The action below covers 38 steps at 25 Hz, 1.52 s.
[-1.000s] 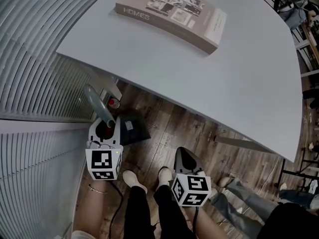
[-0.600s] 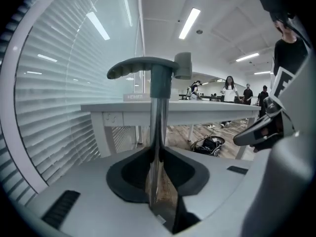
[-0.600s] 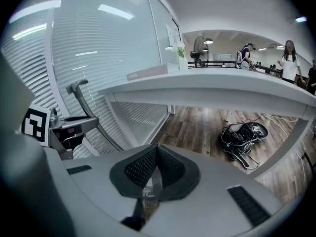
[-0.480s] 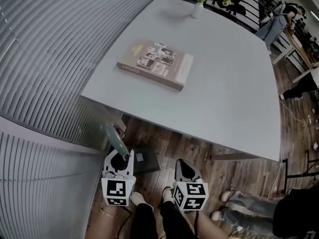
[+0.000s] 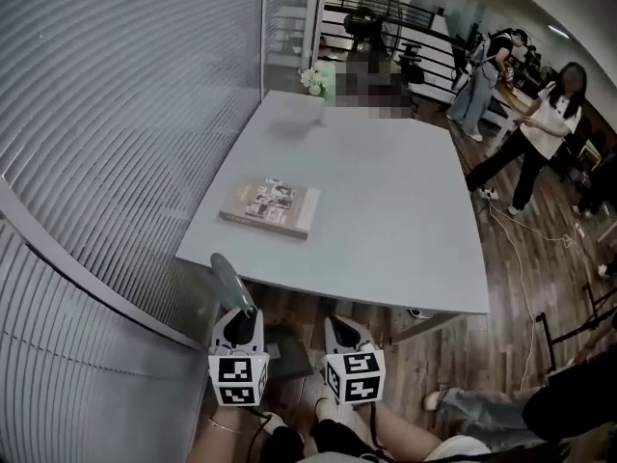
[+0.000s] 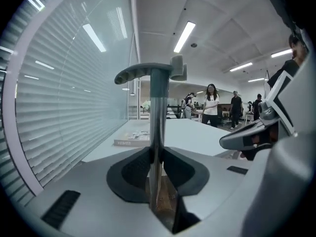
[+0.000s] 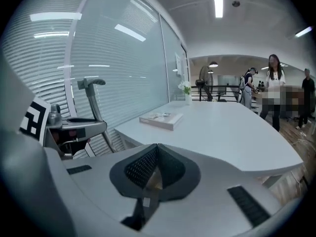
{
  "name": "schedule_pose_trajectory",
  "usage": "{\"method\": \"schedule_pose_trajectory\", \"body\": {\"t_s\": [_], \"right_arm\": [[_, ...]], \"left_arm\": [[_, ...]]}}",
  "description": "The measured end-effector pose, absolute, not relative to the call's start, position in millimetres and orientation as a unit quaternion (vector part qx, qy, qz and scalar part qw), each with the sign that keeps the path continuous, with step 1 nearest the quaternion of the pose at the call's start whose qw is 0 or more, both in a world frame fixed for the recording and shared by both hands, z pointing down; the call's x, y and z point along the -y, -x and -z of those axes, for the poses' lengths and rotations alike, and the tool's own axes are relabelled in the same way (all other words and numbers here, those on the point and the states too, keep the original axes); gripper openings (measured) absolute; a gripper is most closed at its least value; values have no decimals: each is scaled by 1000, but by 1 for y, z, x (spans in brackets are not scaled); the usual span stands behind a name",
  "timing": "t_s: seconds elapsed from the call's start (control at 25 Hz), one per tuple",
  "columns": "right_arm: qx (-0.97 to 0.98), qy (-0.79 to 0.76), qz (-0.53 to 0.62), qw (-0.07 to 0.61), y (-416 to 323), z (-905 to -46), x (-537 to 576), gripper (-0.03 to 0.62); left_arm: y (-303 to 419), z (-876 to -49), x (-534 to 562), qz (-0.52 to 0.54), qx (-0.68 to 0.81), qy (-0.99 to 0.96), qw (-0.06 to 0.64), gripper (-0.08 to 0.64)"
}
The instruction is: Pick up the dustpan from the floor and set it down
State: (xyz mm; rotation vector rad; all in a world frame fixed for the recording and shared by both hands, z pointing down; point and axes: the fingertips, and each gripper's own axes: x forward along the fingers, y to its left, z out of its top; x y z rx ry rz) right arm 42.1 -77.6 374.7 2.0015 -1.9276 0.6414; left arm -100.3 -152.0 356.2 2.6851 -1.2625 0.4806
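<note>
Left tool (image 6: 157,157) grips the grey long-handled plastic dustpan (image 6: 158,107)
Its jaws pinch the stem, barely apart; right tool (image 7: 155,154) is closed, empty. Keep the handle upright; lower slowly.

cool ceiling strip lights (image 6: 185,36) brighten the room evenly and streak glare across the glass wall (image 7: 123,58), the floor (image 5: 308,309) under the desk (image 5: 386,210) lies dim, fisheye bending darkens every edge, and the near dustpan handle (image 6: 157,122) looks soft.
</note>
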Motion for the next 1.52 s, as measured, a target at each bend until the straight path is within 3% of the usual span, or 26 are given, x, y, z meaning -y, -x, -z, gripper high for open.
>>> {"method": "schedule_pose_trajectory", "body": {"t_s": [0.56, 1.52], "right_arm": [[595, -769, -204, 113, -97, -330, 20, 32], [471, -826, -295, 93, -240, -434, -124, 32]], "left_arm": [[42, -324, 100, -153, 325, -933, 30, 92], [-110, -421, -13, -215, 155, -964, 22, 92]]}}
